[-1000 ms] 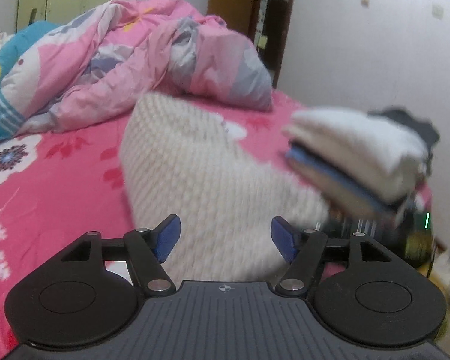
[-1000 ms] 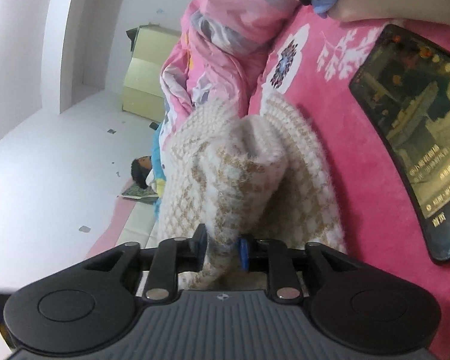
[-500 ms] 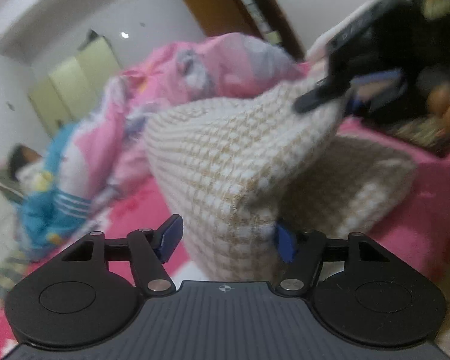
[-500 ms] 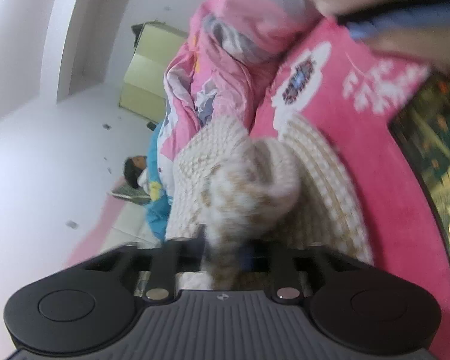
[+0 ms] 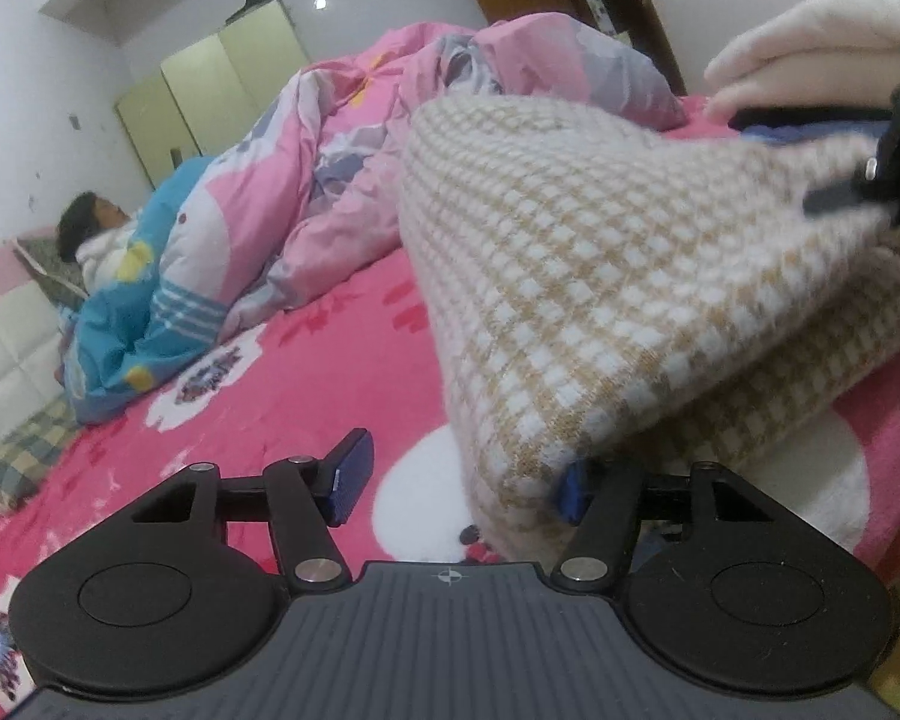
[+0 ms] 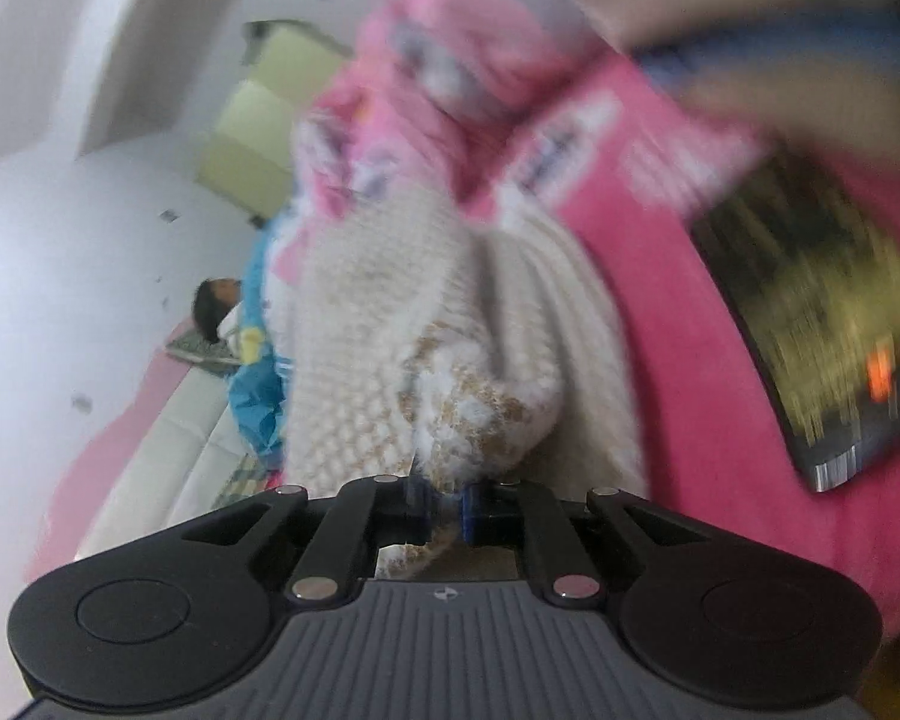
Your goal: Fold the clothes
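Knitted wool in a beige-and-white check fills your left wrist view: the sweater (image 5: 600, 300) lies on the pink bed (image 5: 342, 372), its upper layer lifted so the fold hangs open toward you. Your left gripper (image 5: 459, 489) stands about half open, holding nothing; the near corner of the knit sits between its fingers, against the right pad (image 5: 570, 489) and clear of the left one (image 5: 348, 477). That looks like a set-up to pinch the corner and match the other hand. At the far right edge your right gripper (image 5: 870, 186) grips the lifted edge, which is why the layer tents up instead of lying flat. Behind it a stack of folded clothes (image 5: 810, 54) waits, with a crumpled pink quilt (image 5: 390, 138) farther back (a person lies at the far left, out of your way).

Your right wrist view is blurred. Its fingers (image 6: 471, 510) have just been closing and are now nearly together, pinching a bunched edge of the sweater, which spreads away across the bed. A tablet (image 6: 822, 312) lies to the right; keep the cloth off it.
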